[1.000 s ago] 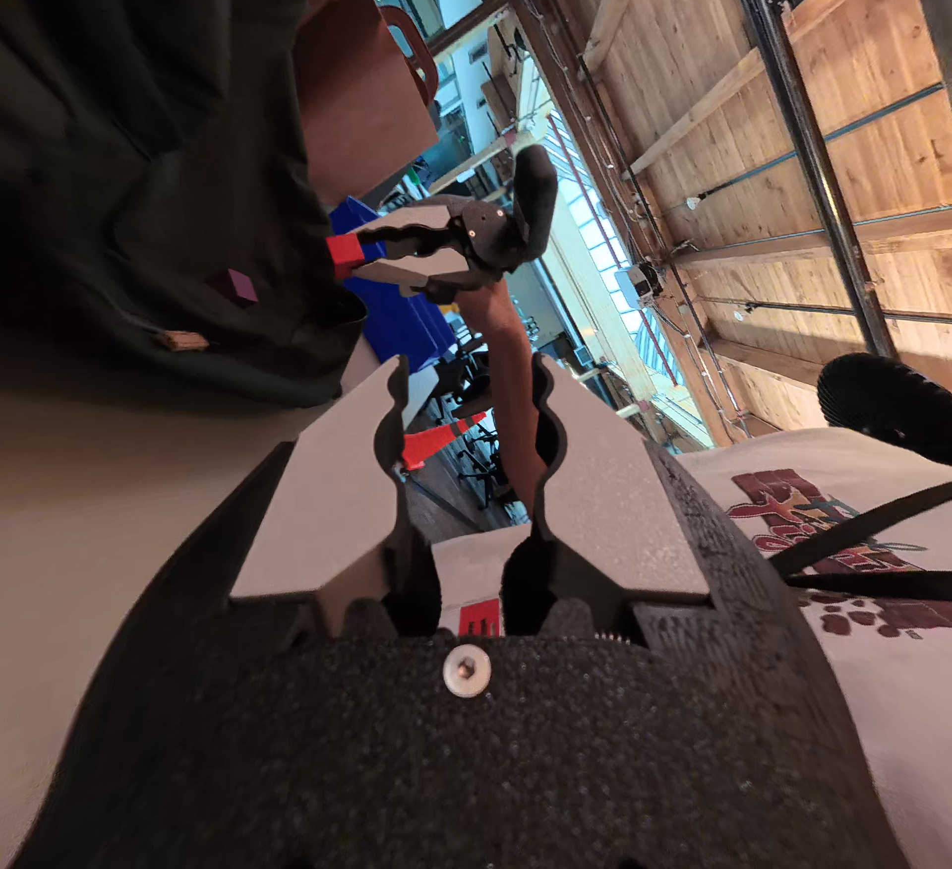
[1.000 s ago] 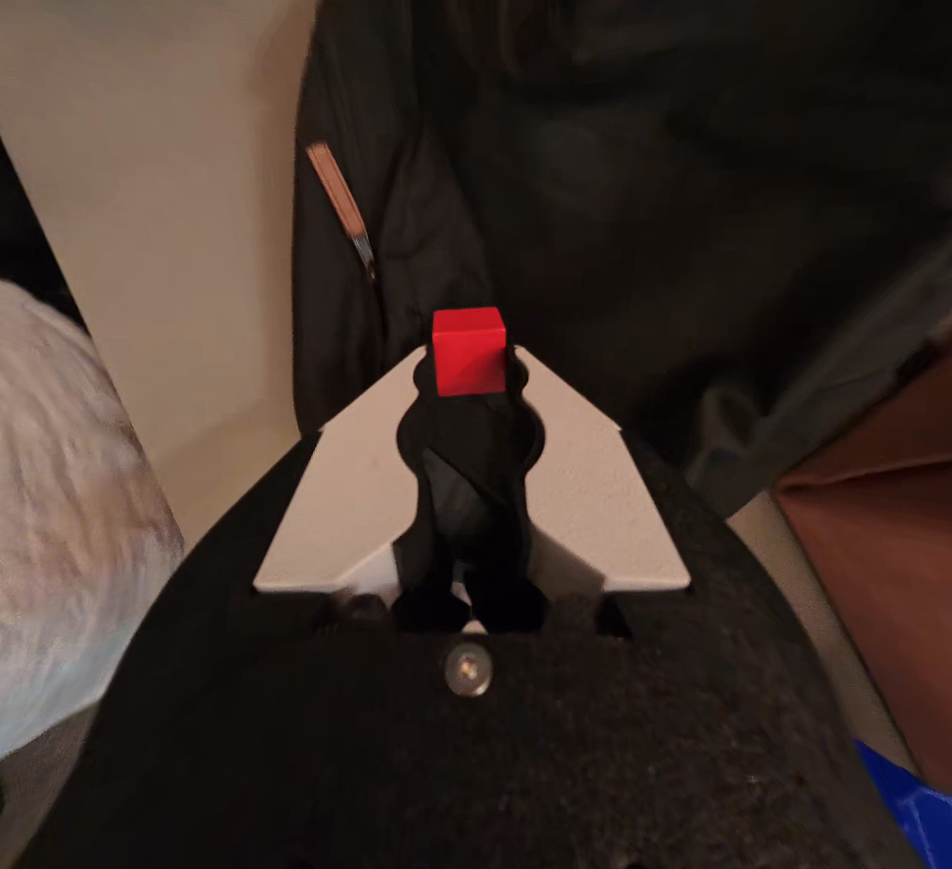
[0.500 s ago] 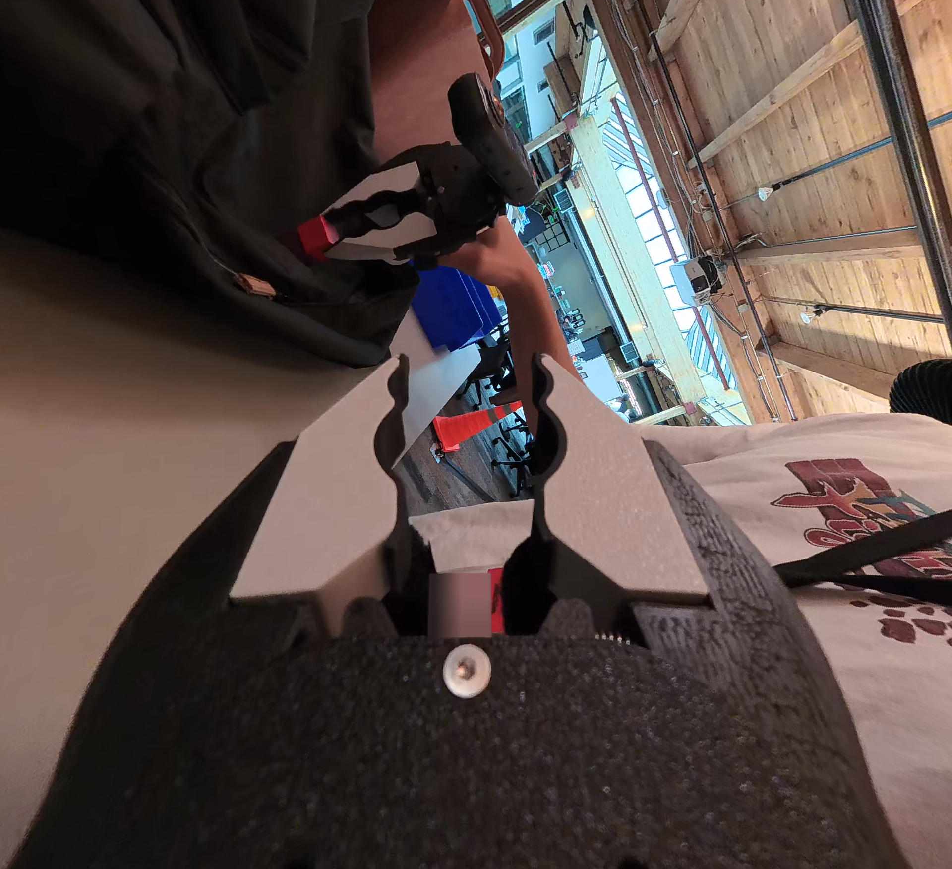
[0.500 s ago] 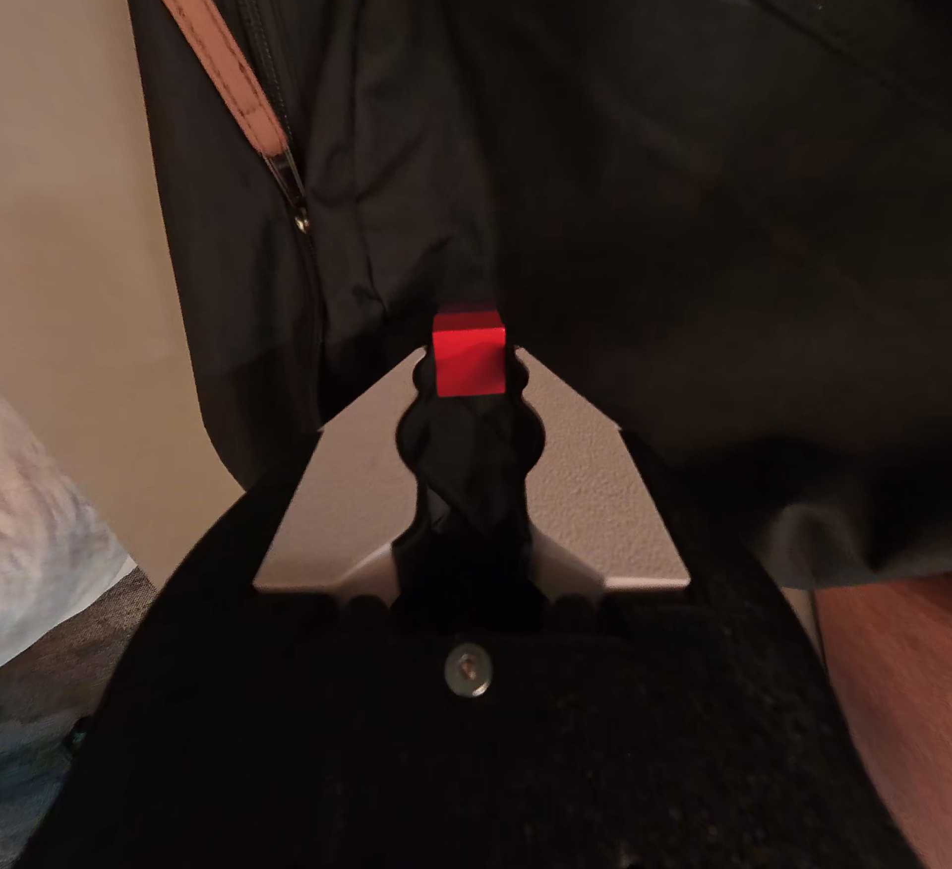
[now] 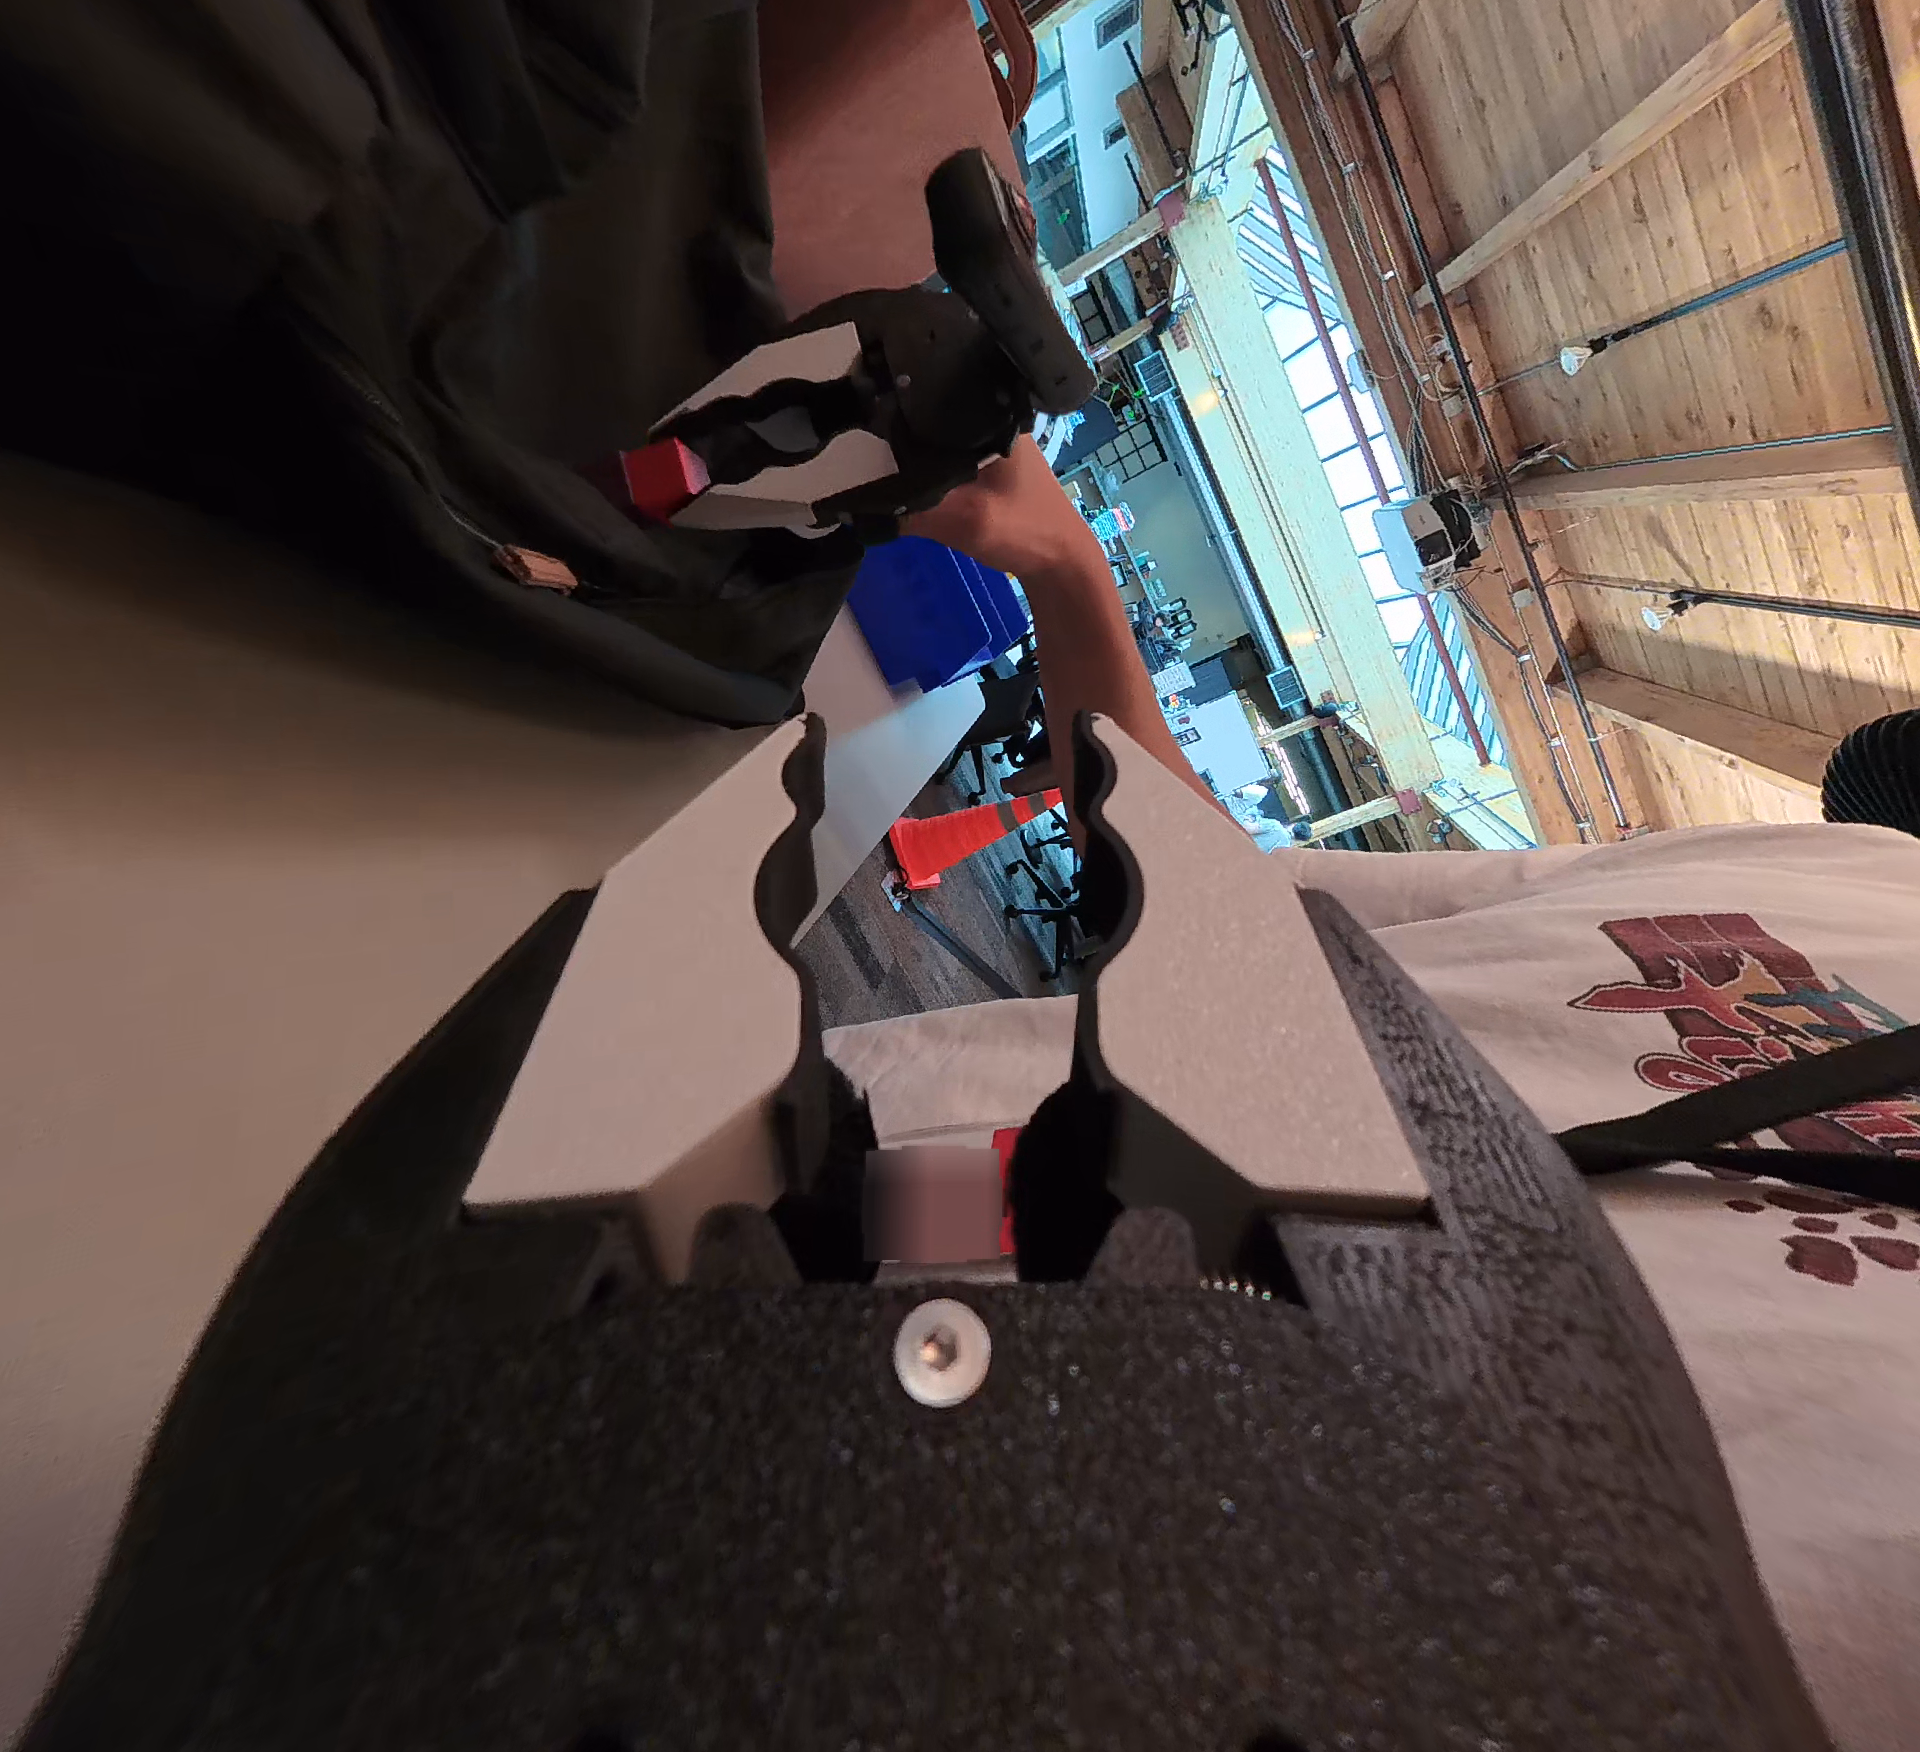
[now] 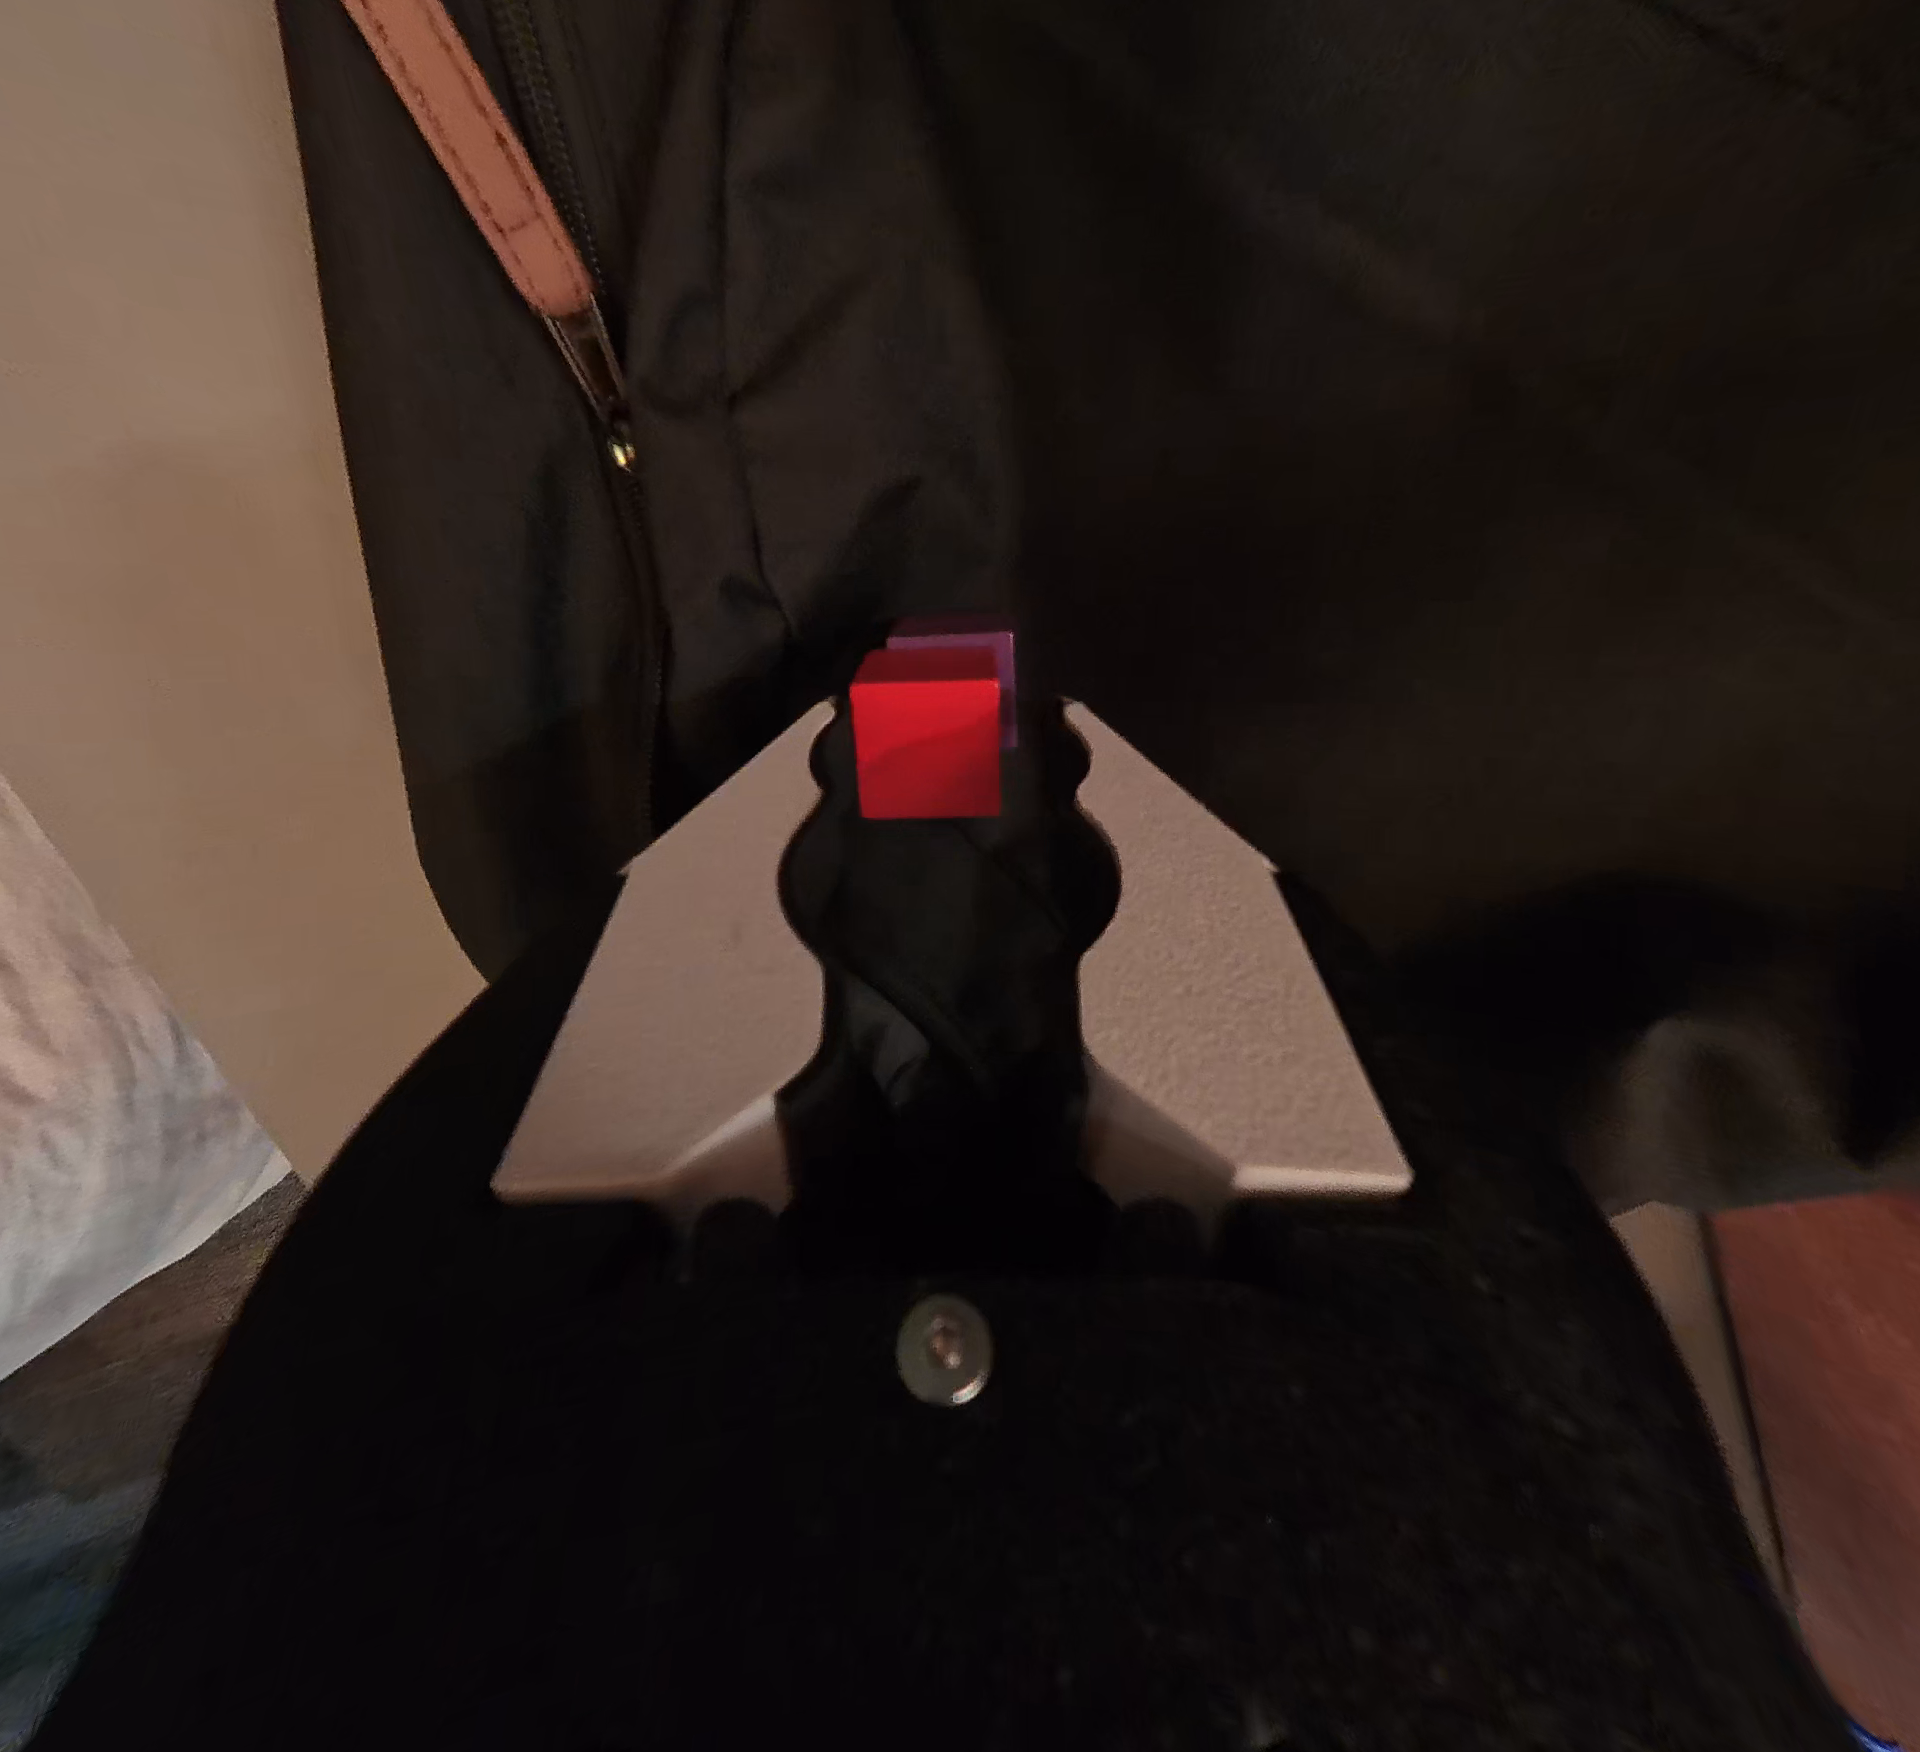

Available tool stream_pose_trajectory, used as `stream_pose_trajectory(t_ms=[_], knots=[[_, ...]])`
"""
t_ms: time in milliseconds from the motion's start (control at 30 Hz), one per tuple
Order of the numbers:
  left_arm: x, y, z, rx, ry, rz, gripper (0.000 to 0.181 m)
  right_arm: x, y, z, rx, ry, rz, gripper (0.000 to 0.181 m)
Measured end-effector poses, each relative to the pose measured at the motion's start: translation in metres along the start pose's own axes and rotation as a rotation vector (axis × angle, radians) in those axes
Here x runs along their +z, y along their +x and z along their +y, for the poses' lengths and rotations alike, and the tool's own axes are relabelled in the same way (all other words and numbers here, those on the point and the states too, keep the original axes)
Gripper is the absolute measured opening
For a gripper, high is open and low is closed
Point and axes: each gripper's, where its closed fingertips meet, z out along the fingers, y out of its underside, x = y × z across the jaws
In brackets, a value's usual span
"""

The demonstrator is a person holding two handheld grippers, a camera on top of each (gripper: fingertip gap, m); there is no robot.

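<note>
Finding no brand mark on either gripper; only writing in sight being dark red lettering printed on a white shirt (image 5: 1558, 975), left wrist view only. Left gripper (image 5: 945, 726) hovering off the beige tabletop (image 5: 260, 819), jaws spread wide, gripping nothing. Right gripper (image 6: 951, 710) pointing at a black fabric jacket (image 6: 1351, 352), jaws parted slightly wider than a small red cube (image 6: 925, 746), touching it on the left finger, leaving a gap on the right. Red cube sitting against a small purple cube (image 6: 1003, 663), the latter showing in the right wrist view alone, beside a tan leather zipper pull (image 6: 447, 113). Left view alone taking in blue bins (image 5: 925, 611), an orange traffic cone (image 5: 966, 835) and a wooden plank ceiling (image 5: 1558, 144).
</note>
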Motion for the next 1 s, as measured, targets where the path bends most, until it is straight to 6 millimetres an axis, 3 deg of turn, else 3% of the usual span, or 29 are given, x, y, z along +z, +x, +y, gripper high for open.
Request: stream_pose_trajectory(t_ms=[200, 367, 767, 1000], knots=[[0.000, -0.001, 0.000, 0.002, -0.004, -0.009, 0.049, 0.004, 0.000, 0.006, -0.019, -0.006, 0.008, 0.027], [0.001, 0.000, 0.001, 0.005, -0.010, -0.010, 0.049, 0.003, 0.006, -0.003, -0.064, 0.006, 0.039, 0.028], [0.005, 0.002, 0.008, 0.002, -0.022, -0.005, 0.049, 0.021, 0.013, -0.014, -0.047, -0.091, -0.149, 0.028], [0.002, 0.006, 0.011, 0.014, -0.019, -0.008, 0.049, 0.014, 0.011, -0.011, -0.061, -0.125, -0.178, 0.028]])
